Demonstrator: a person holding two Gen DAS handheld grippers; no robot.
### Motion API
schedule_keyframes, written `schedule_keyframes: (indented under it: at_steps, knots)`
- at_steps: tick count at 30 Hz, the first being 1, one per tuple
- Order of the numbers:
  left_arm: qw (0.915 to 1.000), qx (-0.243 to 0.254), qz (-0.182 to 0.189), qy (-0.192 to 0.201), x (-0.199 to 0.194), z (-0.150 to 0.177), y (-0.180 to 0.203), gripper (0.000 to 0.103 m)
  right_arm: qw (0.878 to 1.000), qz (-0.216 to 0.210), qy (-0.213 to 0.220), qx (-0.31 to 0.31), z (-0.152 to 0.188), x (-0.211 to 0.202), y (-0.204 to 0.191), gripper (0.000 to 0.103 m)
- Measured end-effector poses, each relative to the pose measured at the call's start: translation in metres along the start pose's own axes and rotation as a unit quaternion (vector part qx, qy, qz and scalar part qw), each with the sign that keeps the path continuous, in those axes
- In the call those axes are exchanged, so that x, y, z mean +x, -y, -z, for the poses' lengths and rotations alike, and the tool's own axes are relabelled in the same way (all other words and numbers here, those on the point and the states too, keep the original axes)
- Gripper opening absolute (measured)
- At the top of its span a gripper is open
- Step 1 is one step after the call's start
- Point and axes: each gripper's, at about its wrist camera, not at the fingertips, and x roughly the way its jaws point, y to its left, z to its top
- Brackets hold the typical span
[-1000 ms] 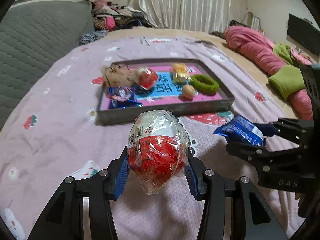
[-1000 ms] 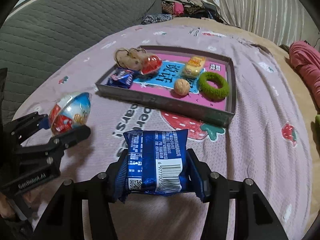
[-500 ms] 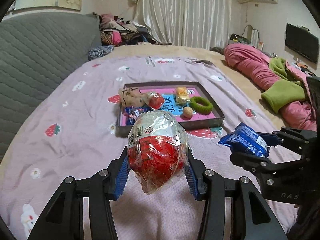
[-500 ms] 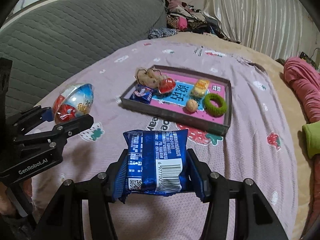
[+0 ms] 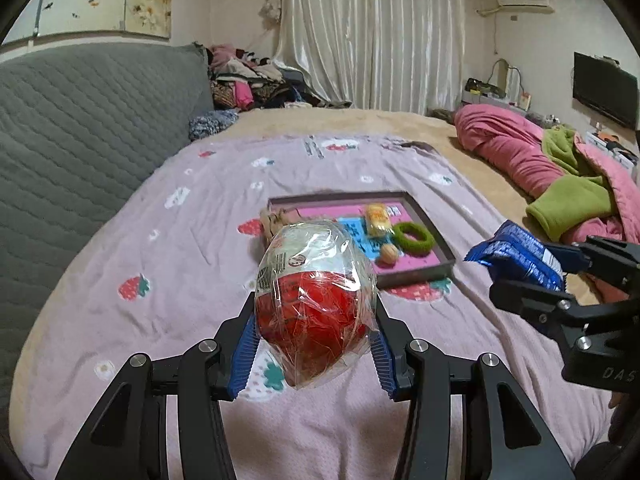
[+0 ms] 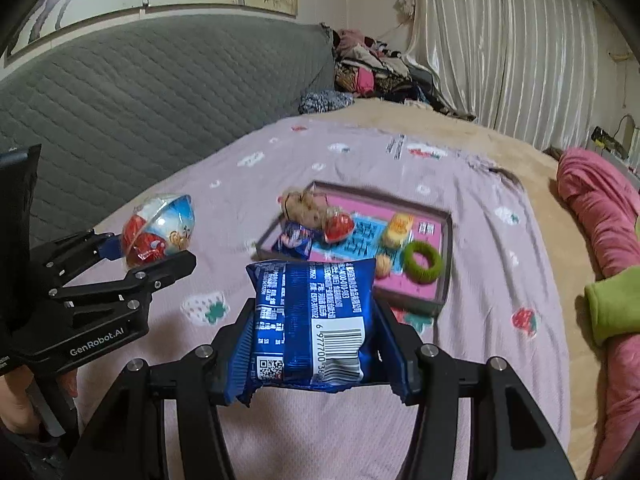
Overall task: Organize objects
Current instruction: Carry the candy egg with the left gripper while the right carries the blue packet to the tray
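Note:
My left gripper (image 5: pixel 316 344) is shut on a wrapped red-and-white toy egg (image 5: pixel 316 300), held high above the bed; the same egg (image 6: pixel 158 230) shows at the left of the right wrist view. My right gripper (image 6: pixel 316 352) is shut on a blue snack packet (image 6: pixel 314 320), also seen as the blue packet (image 5: pixel 516 254) at the right of the left wrist view. Ahead on the purple strawberry bedspread (image 5: pixel 160 240) lies a grey tray (image 6: pixel 446 256) with a pink mat, holding a green ring (image 6: pixel 422 262), a walnut (image 6: pixel 384 266), a yellow snack (image 6: pixel 398 230), a small red egg (image 6: pixel 338 226), a blue packet and a beige plush.
A grey quilted headboard (image 5: pixel 80 128) runs along the left. Pink and green bedding (image 5: pixel 560 176) is heaped at the right edge of the bed. Clothes are piled at the far end before white curtains (image 5: pixel 372 32). A person's hand (image 6: pixel 20 404) grips the left tool.
Both grippers have risen and pulled back from the tray, each still holding its item. The tray now looks smaller and farther, and more of the room shows.

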Motion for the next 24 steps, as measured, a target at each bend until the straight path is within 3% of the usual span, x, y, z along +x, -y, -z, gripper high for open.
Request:
schedule_keyframes:
  at_steps: [13,24]
  knots:
    - [0.9997,0.000,-0.012,0.021,0.015,-0.065,-0.020,0.051,0.999,0.007,0.046,-0.001,-0.067,-0.001,0.013,0.056]
    - [0.9992,0.008,-0.013,0.038,0.038,-0.116,-0.022,0.051,0.996,0.025,0.081,0.023,-0.094,-0.002,0.037,0.056]
